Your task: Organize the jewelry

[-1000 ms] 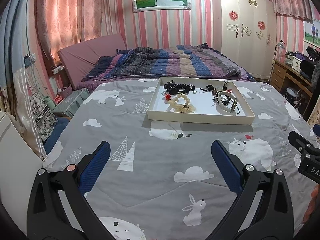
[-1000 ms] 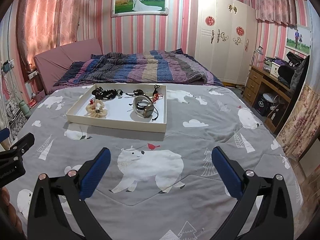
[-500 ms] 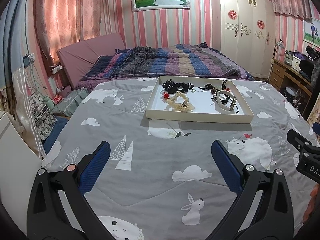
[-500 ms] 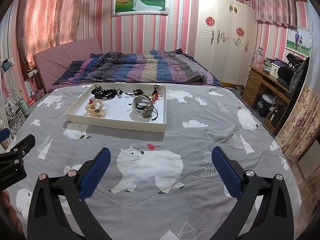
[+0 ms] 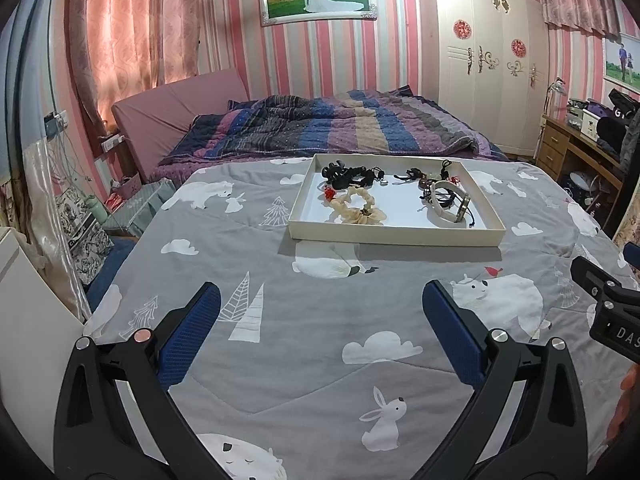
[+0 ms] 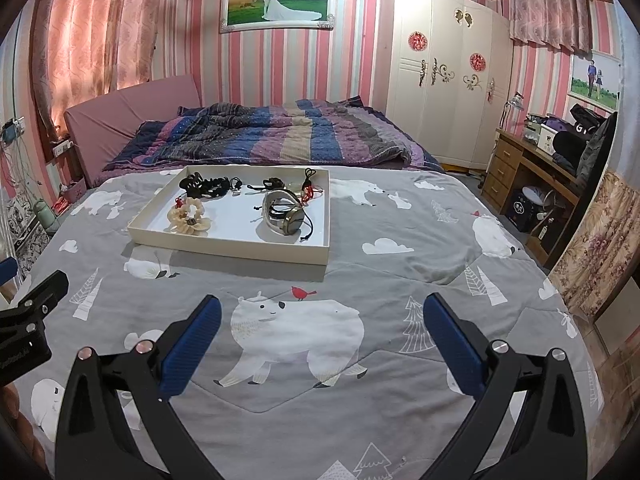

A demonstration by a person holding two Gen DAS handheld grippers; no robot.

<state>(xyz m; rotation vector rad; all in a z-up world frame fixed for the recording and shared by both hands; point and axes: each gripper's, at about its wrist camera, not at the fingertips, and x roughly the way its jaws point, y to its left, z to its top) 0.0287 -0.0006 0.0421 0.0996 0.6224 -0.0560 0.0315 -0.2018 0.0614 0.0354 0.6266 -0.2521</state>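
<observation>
A shallow white tray (image 5: pixel 394 237) lies on the grey animal-print bedspread (image 5: pixel 312 344); it also shows in the right wrist view (image 6: pixel 224 249). In it lie a cream scrunchie (image 5: pixel 358 205) (image 6: pixel 189 219), black hair ties (image 5: pixel 346 174) (image 6: pixel 208 185), a white-strapped watch (image 5: pixel 450 200) (image 6: pixel 286 216) and red-tasselled cords (image 6: pixel 308 192). My left gripper (image 5: pixel 320 312) is open and empty, well short of the tray. My right gripper (image 6: pixel 320 318) is open and empty, also short of the tray.
A rumpled striped quilt (image 5: pixel 328 128) lies behind the tray. A white wardrobe (image 6: pixel 444 72) stands at the back right, a wooden desk (image 6: pixel 532 176) to the right. Clutter and bags (image 5: pixel 80 224) sit on the floor left of the bed.
Both grippers have drifted slightly; the tray sits a little lower and nearer in the left view. Both stay open and empty.
</observation>
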